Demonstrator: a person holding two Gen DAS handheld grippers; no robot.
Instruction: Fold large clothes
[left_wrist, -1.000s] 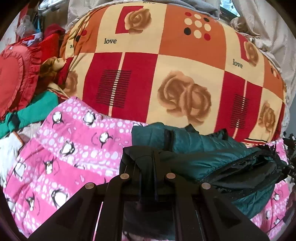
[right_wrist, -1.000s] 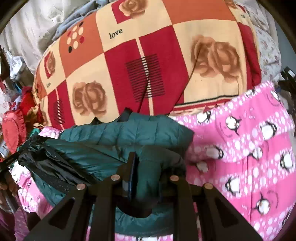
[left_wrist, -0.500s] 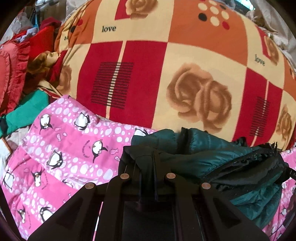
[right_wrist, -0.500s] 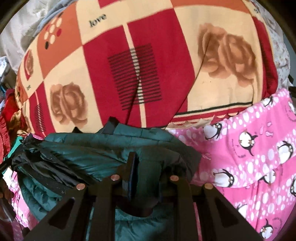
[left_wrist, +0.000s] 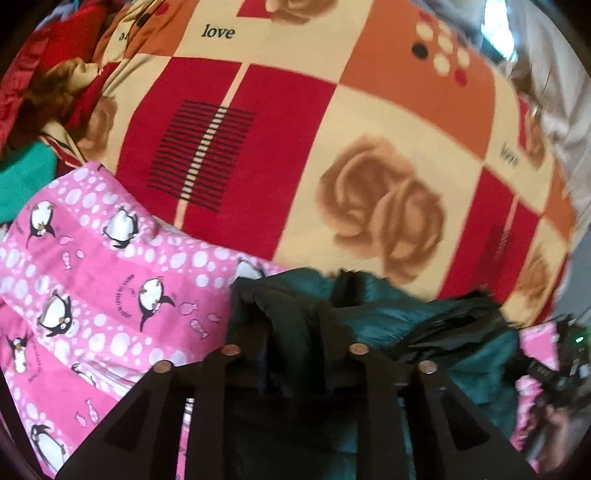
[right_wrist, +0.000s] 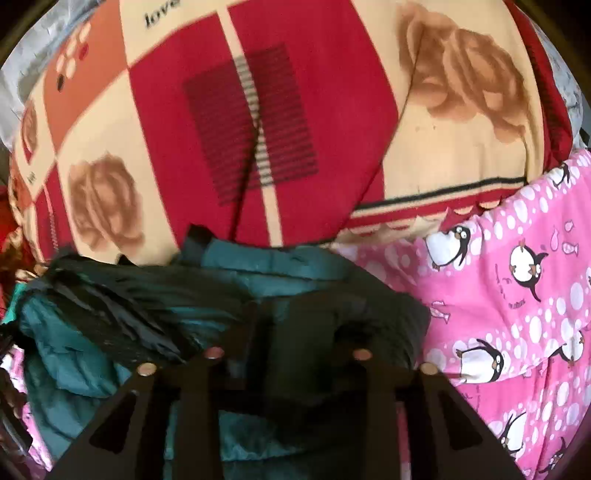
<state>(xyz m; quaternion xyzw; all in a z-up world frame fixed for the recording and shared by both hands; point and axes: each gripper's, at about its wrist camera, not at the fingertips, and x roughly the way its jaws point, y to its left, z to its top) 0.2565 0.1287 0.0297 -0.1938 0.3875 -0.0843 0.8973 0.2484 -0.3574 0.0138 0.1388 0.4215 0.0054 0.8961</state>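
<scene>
A dark teal quilted jacket (left_wrist: 406, 314) with a black lining hangs bunched between both grippers above the bed. My left gripper (left_wrist: 291, 332) is shut on the jacket's left edge, with fabric wrapped over its fingers. My right gripper (right_wrist: 291, 328) is shut on the jacket's right edge; the jacket also shows in the right wrist view (right_wrist: 258, 273), its lining folds (right_wrist: 110, 314) sagging to the left. The fingertips are hidden in the fabric.
A pink penguin-print blanket (left_wrist: 92, 288) covers the bed and shows in the right wrist view (right_wrist: 517, 295). A large red, orange and cream rose-patterned quilt (left_wrist: 295, 147) is piled behind. Red cushions and green cloth (left_wrist: 22, 177) lie far left.
Both grippers have carried the jacket forward toward the patterned quilt, which now fills more of each view. Both remain shut on the jacket.
</scene>
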